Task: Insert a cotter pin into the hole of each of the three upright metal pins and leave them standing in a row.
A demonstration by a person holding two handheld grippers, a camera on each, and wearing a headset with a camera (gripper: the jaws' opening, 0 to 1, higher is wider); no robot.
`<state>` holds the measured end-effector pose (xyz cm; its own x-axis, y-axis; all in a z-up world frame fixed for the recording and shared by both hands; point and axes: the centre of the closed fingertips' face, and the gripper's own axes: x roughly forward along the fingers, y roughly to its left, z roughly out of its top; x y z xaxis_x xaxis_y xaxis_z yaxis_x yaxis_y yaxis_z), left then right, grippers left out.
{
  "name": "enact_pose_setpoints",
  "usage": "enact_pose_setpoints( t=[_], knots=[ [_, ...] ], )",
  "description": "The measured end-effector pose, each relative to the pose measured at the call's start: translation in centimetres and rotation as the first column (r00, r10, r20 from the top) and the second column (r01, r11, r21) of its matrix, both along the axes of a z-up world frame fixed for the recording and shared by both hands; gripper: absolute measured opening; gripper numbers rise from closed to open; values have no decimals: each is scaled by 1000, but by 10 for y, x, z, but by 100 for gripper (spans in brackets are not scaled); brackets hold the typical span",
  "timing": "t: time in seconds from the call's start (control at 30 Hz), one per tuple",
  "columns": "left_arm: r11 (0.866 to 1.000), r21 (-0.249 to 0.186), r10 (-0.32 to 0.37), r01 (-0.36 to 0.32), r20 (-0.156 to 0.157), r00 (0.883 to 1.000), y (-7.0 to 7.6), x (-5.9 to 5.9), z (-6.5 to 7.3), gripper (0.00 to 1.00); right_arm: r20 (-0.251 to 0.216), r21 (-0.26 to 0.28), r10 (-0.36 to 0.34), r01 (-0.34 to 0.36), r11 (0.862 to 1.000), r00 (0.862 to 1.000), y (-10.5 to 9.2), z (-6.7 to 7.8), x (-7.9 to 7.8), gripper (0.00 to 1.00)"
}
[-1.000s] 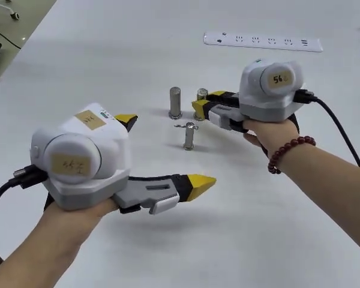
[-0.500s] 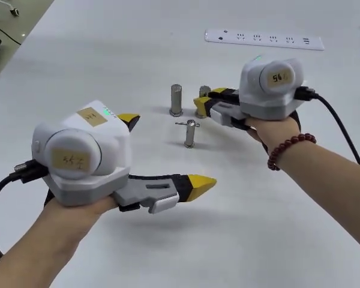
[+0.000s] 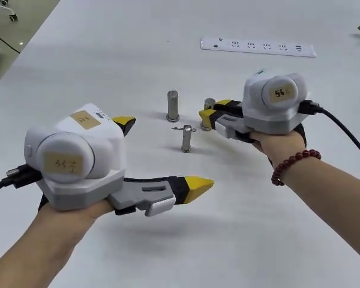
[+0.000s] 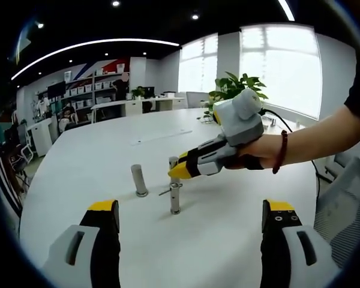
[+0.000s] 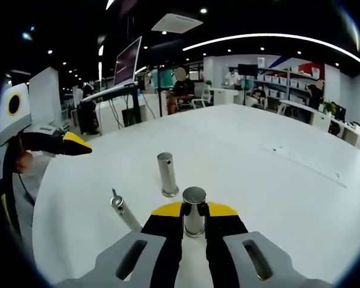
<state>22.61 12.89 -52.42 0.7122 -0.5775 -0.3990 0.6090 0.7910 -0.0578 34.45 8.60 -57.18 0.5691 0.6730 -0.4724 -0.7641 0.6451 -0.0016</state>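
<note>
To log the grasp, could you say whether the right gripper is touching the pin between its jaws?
Touching: in the right gripper view, the right gripper clamps the pin from both sides.

The left gripper (image 4: 190,207) has its two yellow-tipped fingers (image 4: 102,210) spread wide apart at the near edge of the scene, over the white bench (image 4: 228,240). Beyond them three upright metal pins stand on the bench. The near pin (image 4: 175,201) carries a thin cotter pin (image 4: 164,192) that sticks out sideways to the left, close to its top. The left pin (image 4: 138,180) stands bare, a little farther off. The far pin (image 4: 173,162) is just behind the near one. The right gripper (image 4: 179,173) reaches in from the right, held in a hand (image 4: 252,157) with a beaded bracelet (image 4: 282,151), and its fingers are drawn together at the far pin. A power strip (image 4: 153,140) lies far back on the bench
</note>
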Motion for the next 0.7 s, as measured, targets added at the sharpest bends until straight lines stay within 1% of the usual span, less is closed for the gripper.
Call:
enact_pose_setpoints(
  t=[0.27,0.53,0.7],
  knots=[
    [1000,-2,-10,10,6,1000,-3,-6,4,99,-4,-10,-27,27,1000,1000,-16,3,-22,8],
    [1000,-5,-17,18,12,1000,-5,-13,7,99,-7,-16,-47,47,999,999,-26,5,-41,8],
    [1000,-4,-18,18,8,1000,-4,-15,6,99,-13,-20,-63,62,998,998,-31,3,-51,8]
  ],
)
